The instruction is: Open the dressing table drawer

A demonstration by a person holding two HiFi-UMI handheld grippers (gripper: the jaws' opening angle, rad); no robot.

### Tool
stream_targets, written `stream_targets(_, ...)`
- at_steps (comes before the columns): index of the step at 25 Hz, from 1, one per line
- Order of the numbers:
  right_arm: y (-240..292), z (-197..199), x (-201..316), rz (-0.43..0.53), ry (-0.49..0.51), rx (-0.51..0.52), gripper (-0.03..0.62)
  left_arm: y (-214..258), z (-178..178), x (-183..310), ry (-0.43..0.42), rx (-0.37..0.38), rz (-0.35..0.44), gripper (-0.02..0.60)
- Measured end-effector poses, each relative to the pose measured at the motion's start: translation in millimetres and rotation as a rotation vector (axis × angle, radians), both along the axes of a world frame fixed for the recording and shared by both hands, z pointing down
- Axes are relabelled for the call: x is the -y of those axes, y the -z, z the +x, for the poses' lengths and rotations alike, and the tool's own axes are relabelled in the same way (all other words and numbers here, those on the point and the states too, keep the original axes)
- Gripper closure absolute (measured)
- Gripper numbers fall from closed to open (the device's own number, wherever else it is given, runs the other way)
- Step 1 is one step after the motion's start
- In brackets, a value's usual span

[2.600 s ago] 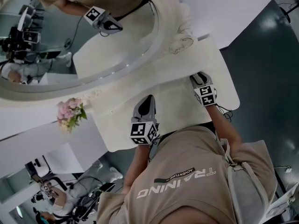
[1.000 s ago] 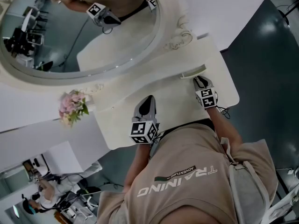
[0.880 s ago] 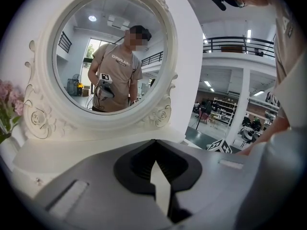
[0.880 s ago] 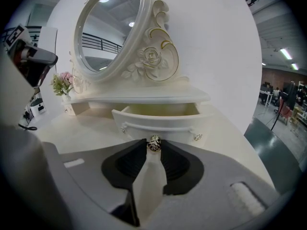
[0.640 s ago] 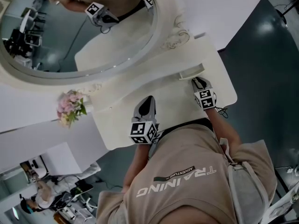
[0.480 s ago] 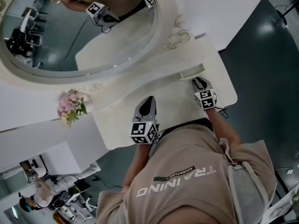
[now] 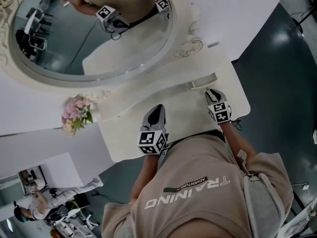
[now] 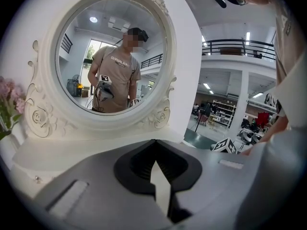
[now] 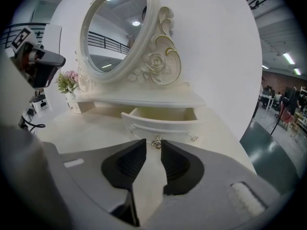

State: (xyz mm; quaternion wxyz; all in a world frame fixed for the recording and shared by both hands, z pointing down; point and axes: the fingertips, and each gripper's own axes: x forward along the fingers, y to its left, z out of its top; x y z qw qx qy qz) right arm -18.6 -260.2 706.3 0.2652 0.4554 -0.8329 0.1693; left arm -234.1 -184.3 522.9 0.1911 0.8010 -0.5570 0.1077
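Two claws: R claw (image 9: 153,143) narrowly apart, jaws just been opening, ring (image 9: 157,142) of pulled-out drawer (image 9: 160,122) unpinched btwn tips; L claw (image 8: 154,143) closed, empty.

We have pulled the drawer (image 7: 204,80) out toward us. The jaws of our right gripper (image 7: 212,91) have just been opening, with the ring handle (image 9: 156,142) at their tips.

Drawer open, jaws loose at its pull
The right gripper (image 9: 153,150) has its jaws apart, and they have just been opening; the ring pull (image 9: 157,142) of the open drawer (image 9: 160,119) sits at their tips, unpinched. The drawer stands out at the back of the table (image 9: 81,126), nearer its right edge, below the oval mirror (image 9: 115,28). Flowers (image 9: 68,82) stand at the back left corner.
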Motion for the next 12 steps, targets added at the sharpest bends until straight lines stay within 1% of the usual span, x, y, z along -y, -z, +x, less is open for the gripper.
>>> stream_targets(2,10,-3,-6,0.014,0.024,-0.002,0.522,0,0,1,0.000,-0.008,0.008,0.563)
stream_targets(4,22,-6,-12,0.023,0.041,0.003,0.578,2,0,3,0.000,-0.016,0.018,0.563)
stream_targets(5,27,-7,-15,0.025,0.045,0.008,0.591,3,0,4,0.000,-0.020,0.023,0.563)
stream_targets(9,45,-10,-23,0.035,0.054,0.039,0.592,7,0,8,-0.001,-0.028,0.043,0.563)
stream_targets(12,63,-14,-26,0.047,0.063,0.070,0.592,6,-1,8,0.002,-0.031,0.042,0.563)
